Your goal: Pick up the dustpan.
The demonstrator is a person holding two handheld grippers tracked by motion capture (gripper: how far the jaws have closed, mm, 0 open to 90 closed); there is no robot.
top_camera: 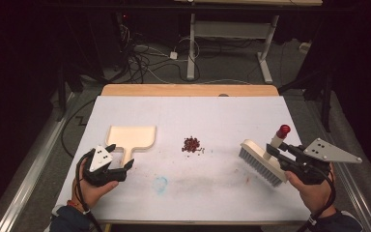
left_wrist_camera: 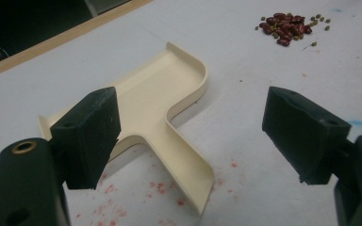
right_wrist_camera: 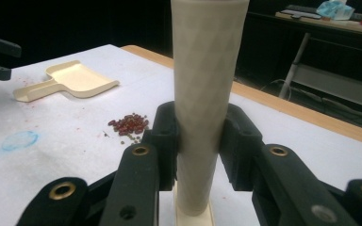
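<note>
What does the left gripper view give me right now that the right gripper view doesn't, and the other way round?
Left gripper view alone: the left gripper with its jaws wide open, the dustpan's handle lying on the table between and below them, not gripped. Right gripper view alone: the right gripper shut on the brush handle, which stands upright between the pads, plus a blue smudge on the table. Both share: the cream dustpan lying flat and the pile of red beans on the white tabletop.
</note>
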